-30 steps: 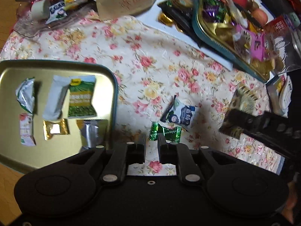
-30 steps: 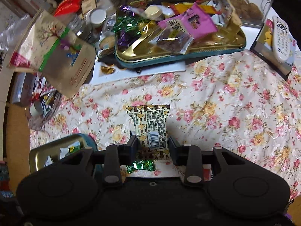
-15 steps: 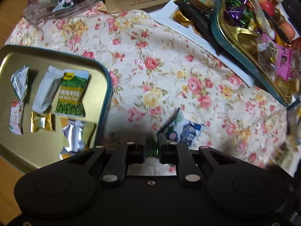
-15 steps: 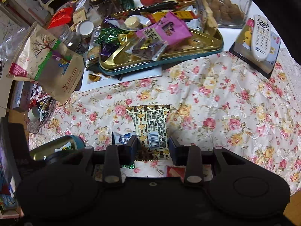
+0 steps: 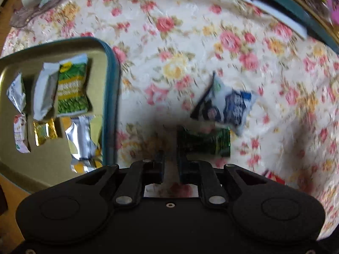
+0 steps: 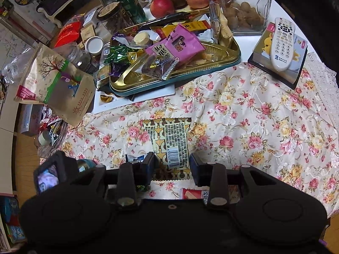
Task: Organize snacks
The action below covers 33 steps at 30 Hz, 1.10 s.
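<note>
Since the earlier frame the left gripper had dropped close over the green-wrapped candy, which had sat further ahead of it on the floral tablecloth. Jaws stood slightly apart with only cloth between them; the candy lay just beyond the right-hand fingertip, whether touching I could not tell (motion blur). A blue-and-white snack packet lay just past the candy. The gold tray beside it already held sorted packets in rows, probably the destination. The right gripper was clamped on a yellow patterned snack packet, held up clear of the cloth, probably waiting its turn. The packet's lower end was hidden behind the gripper body.
</note>
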Available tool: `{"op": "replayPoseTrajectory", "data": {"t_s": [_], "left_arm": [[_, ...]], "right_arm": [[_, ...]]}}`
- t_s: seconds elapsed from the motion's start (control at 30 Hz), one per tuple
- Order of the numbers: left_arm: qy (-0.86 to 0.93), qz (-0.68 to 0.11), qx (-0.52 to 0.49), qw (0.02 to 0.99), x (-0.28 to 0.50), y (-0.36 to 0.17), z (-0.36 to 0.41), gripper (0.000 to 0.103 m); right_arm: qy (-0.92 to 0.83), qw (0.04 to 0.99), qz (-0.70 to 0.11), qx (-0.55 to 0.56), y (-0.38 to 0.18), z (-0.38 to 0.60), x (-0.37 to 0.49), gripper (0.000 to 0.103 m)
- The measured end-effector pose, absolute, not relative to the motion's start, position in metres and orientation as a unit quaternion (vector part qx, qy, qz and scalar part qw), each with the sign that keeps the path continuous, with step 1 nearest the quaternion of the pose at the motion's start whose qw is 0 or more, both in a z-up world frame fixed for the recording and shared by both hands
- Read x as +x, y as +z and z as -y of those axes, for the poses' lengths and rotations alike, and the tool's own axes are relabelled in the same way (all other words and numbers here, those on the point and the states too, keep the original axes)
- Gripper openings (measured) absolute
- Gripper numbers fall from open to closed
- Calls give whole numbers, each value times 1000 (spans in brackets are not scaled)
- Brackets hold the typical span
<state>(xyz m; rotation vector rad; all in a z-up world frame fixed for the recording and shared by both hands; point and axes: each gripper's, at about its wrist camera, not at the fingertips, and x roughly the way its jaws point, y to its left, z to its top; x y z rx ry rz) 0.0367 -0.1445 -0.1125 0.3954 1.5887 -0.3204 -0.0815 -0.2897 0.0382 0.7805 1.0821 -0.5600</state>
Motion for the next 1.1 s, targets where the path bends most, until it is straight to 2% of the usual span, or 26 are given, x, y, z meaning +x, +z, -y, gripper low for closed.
{"op": "replayPoseTrajectory", "data": {"t_s": [0.1,0.27,0.4,0.57,0.7,1.1], "left_arm": [[-153,-701,161,677,34,-102,142,21],[-144,-650,111,738,52,-69,135,21],[-116,-654,124,738,68,-78,144,21],[-148,-669,84,724,71,-90,152,21],[-128,-658,150,726,67,-95,164,21],[-143,-693,192,680,30,-107,149,21]], "right_arm": [[-259,751,-490,360,42,291,-84,38],[-260,749,-486,368,43,295,-87,38],[-259,746,-486,374,42,297,-87,38],[-260,746,-485,375,42,298,-88,38],[-263,744,-486,376,40,300,-88,38],[-259,751,-483,368,45,296,-91,38]]}}
